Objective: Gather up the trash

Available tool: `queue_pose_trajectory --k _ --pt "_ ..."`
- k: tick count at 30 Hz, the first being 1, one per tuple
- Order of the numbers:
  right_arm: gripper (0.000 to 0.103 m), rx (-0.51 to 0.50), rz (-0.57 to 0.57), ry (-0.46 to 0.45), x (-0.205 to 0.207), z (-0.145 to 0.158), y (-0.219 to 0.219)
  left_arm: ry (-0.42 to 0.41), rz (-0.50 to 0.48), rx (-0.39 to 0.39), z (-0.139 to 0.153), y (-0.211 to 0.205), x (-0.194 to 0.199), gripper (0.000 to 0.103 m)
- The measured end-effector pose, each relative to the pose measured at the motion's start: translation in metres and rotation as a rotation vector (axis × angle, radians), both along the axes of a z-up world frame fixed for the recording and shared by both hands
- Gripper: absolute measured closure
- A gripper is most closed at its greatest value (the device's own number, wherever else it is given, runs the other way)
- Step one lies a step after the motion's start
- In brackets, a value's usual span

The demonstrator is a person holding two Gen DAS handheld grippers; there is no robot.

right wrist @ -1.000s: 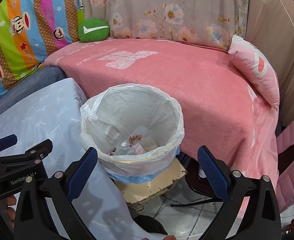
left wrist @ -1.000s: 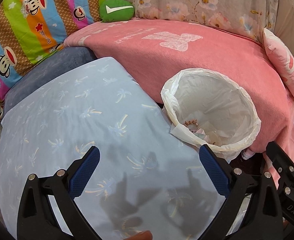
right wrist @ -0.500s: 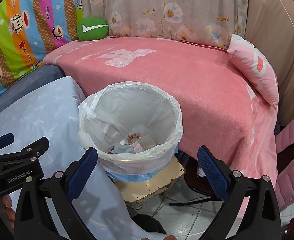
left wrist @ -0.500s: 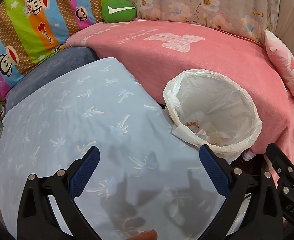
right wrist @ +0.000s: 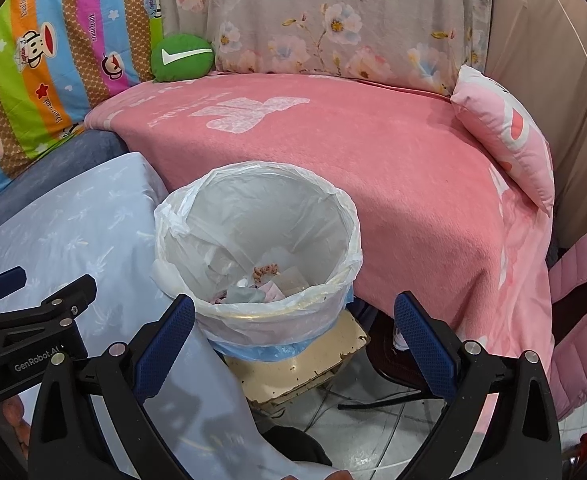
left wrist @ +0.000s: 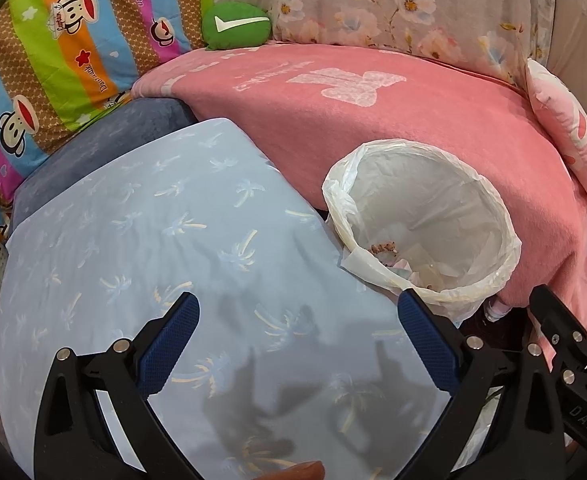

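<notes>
A trash bin lined with a white plastic bag (right wrist: pixel 335 216) stands between a light blue cushion and a pink blanket; it also shows in the left wrist view (left wrist: pixel 493 204). Scraps of trash (right wrist: pixel 261 284) lie at its bottom. My right gripper (right wrist: pixel 293 336) is open and empty, just in front of the bin's near rim. My left gripper (left wrist: pixel 299 340) is open and empty above the blue cushion (left wrist: pixel 153 248), left of the bin. No loose trash shows outside the bin.
A pink blanket (right wrist: pixel 373 152) covers the sofa behind the bin. A pink pillow (right wrist: pixel 505 132) lies at right and a green cushion (right wrist: pixel 181 58) at the back. The bin stands on a worn beige board (right wrist: pixel 313 364) over a tiled floor.
Both views have shifted slightly; the bin sits a little lower and closer in the frames. Both grippers stay open and empty.
</notes>
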State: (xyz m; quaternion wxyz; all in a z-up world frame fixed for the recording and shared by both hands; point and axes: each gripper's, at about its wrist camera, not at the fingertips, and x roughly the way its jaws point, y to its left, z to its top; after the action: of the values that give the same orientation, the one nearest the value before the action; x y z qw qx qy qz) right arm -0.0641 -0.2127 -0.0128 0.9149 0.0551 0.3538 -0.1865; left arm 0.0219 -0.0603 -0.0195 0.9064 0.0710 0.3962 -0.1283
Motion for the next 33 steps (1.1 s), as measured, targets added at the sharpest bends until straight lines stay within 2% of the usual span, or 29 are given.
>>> queue_pose_trajectory --k 33 --pt "0.006 -0.002 -0.013 -0.006 -0.0081 0.0016 -0.0013 -0.021 0.025 -0.009 0.0037 0.0017 -0.0060 0.008"
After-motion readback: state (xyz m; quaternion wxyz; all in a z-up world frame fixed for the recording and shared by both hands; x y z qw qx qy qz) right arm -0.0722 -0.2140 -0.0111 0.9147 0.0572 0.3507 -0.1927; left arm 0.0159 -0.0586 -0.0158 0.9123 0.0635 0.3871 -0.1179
